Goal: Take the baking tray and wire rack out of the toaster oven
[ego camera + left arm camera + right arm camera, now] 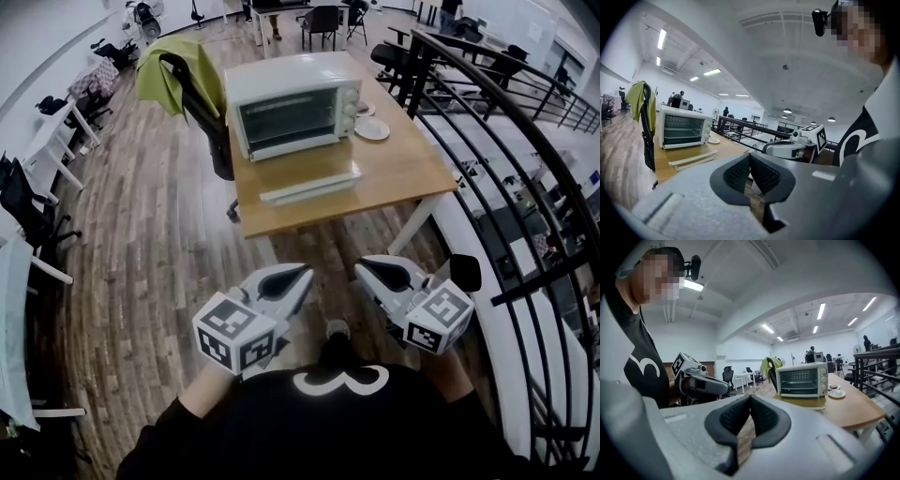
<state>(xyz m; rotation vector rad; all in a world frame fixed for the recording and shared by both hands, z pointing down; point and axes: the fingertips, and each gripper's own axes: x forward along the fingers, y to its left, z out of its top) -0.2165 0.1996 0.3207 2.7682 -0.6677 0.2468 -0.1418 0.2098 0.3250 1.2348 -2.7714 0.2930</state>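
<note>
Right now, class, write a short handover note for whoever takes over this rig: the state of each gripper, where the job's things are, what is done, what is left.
Left gripper: jaws shut, empty, held close to the body.
Right gripper: the same.
White toaster oven: on the wooden table, door closed. Both grippers are short of the table.
Pale flat tray-like piece: lies on the table in front of the oven; I cannot tell whether it belongs to the job.
Done: nothing evident.
Left: open the door and empty the oven.

All views face the oven [293, 114], seemingly far
</note>
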